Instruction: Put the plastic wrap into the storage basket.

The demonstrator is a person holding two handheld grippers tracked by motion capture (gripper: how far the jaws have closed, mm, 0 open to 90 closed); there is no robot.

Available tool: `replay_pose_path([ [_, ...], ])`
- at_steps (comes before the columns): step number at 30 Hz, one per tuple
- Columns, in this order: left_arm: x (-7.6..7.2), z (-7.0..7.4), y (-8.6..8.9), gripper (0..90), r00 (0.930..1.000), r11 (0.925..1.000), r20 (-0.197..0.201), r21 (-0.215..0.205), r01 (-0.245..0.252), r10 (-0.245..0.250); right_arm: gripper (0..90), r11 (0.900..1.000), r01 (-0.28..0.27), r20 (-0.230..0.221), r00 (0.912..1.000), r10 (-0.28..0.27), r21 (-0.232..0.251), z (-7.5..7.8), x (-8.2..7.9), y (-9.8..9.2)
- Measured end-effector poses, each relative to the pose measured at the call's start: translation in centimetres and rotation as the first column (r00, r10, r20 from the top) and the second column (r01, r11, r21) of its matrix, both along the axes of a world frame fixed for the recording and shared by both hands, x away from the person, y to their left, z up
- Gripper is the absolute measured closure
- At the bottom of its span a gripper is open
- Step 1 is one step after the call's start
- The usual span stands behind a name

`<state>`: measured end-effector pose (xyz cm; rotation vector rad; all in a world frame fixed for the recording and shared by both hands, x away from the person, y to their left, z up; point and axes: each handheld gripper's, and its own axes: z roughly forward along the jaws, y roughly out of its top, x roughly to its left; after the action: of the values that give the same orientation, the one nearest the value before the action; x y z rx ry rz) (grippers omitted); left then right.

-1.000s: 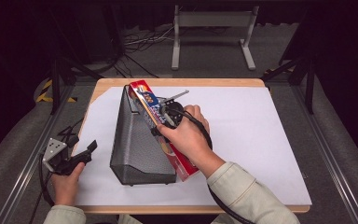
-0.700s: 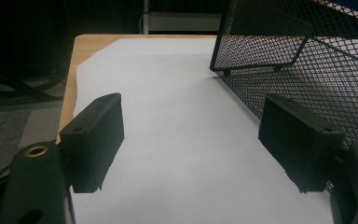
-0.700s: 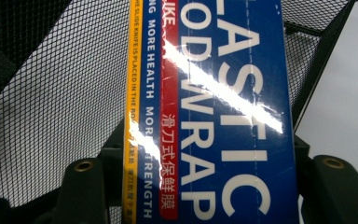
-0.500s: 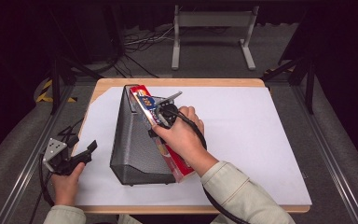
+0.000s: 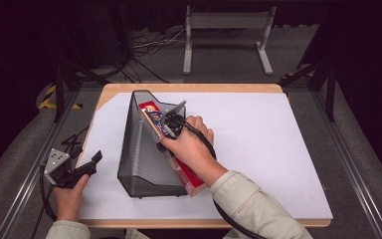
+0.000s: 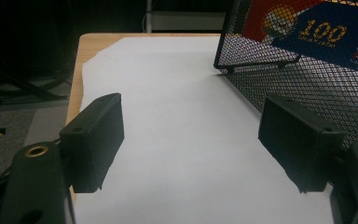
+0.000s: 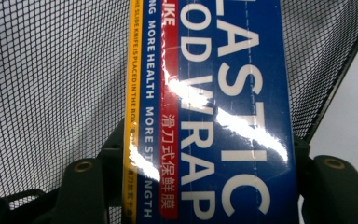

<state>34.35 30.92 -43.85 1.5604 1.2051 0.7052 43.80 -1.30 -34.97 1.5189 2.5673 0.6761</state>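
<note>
A long red and blue plastic-wrap box (image 5: 179, 167) leans against the open side of a black mesh file holder (image 5: 142, 149) on the white sheet. Its far end sits inside the holder. My right gripper (image 5: 168, 123) is shut on the box near its upper part. In the right gripper view the box (image 7: 209, 112) runs up between the jaws with the mesh (image 7: 51, 93) behind it. My left gripper (image 5: 87, 164) rests open at the table's left edge, apart from the holder. Its own view shows both jaws wide over the white sheet (image 6: 177, 116), the mesh holder (image 6: 307, 79) at right.
The white sheet (image 5: 278, 149) covers most of the wooden table (image 5: 189, 88). Cables (image 5: 74, 142) lie off the table's left edge. A metal stand (image 5: 226, 37) stands on the floor beyond the far edge. Rails run along both sides.
My right hand has pushed the box farther into the mesh holder, up and to the left. The left gripper has stayed where it was.
</note>
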Motion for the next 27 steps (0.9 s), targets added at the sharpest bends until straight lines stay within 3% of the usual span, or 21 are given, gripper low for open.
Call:
replay_pose_path([
  [6,0.1,0.0,-0.1,23.0,1.0000,1.0000,0.001,0.001,0.001,-0.001,40.0,0.999,-0.010,-0.031,0.9995,0.009,-0.053,-0.4,0.2,0.3],
  [14,0.1,0.0,-0.2,23.1,1.0000,1.0000,0.000,0.001,-0.002,0.002,37.3,0.998,-0.029,-0.063,0.9977,0.025,-0.059,-0.8,0.6,0.4],
  [19,0.1,0.0,-0.2,23.1,1.0000,1.0000,0.003,0.004,0.001,-0.001,28.7,0.997,-0.059,0.023,0.9979,0.061,-0.046,0.1,-0.1,1.1],
  [24,0.0,0.1,-0.2,23.0,1.0000,1.0000,0.005,0.001,-0.003,0.003,24.4,0.997,-0.053,0.029,0.9981,0.055,-0.050,0.1,-0.3,1.0],
  [27,0.1,0.1,-0.2,23.0,1.0000,1.0000,0.003,0.001,0.001,-0.001,23.1,0.998,-0.054,0.067,0.9962,0.056,-0.025,0.5,-0.6,0.9],
])
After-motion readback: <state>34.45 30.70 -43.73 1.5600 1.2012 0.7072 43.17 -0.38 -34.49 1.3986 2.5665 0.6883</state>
